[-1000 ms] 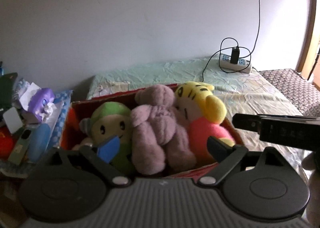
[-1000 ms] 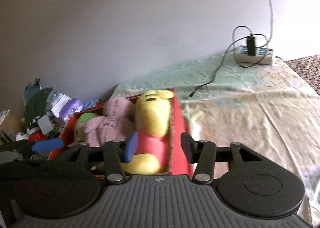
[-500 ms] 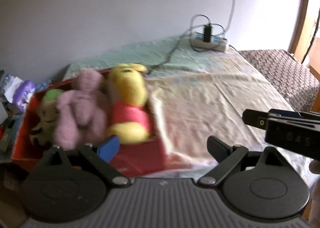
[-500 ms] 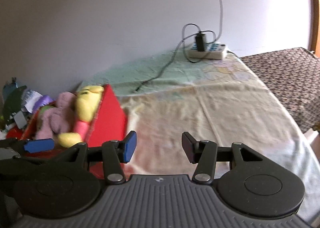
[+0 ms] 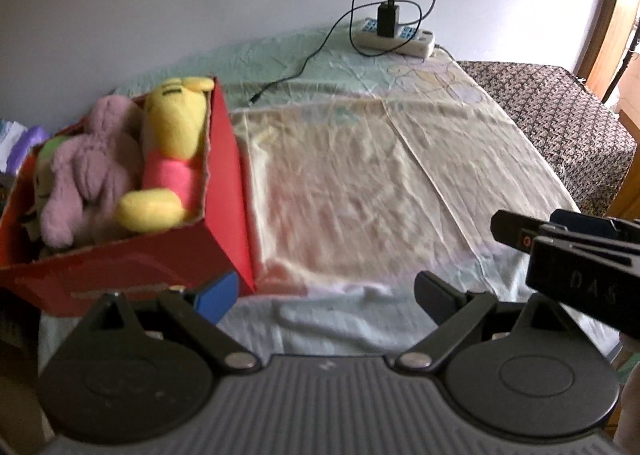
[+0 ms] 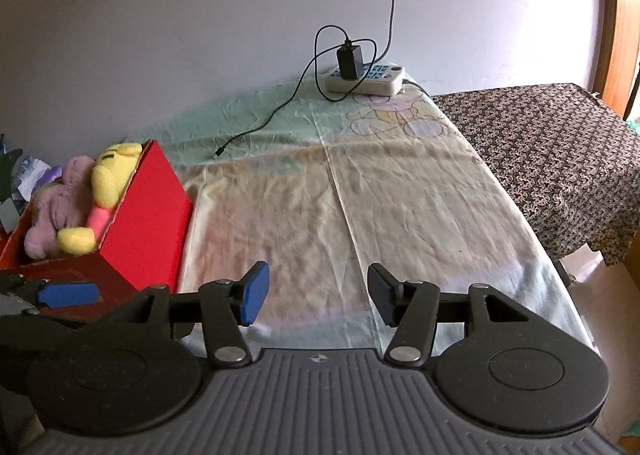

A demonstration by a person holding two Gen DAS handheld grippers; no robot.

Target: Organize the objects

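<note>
A red box (image 5: 230,183) (image 6: 152,211) sits at the left of the sheet-covered bed. It holds a yellow plush in a pink shirt (image 5: 172,151) (image 6: 106,179), a pink plush (image 5: 86,171) (image 6: 52,207) and a green plush (image 5: 48,147), mostly hidden. My left gripper (image 5: 326,295) hangs open over the bed's near edge, right of the box, nothing between its fingers. My right gripper (image 6: 316,295) is further right over bare sheet; its jaws are opening and hold nothing. Its body shows at the right of the left wrist view.
A white power strip (image 5: 394,37) (image 6: 366,79) with a black charger and trailing cable (image 6: 260,127) lies at the bed's far end by the wall. A patterned brown cloth (image 6: 552,151) covers a surface on the right. Clutter (image 6: 24,179) lies left of the box.
Both grippers have swung right, away from the box, which has slid from centre to the left of both views. The right gripper's jaws have widened. Bare sheet now lies ahead of both.
</note>
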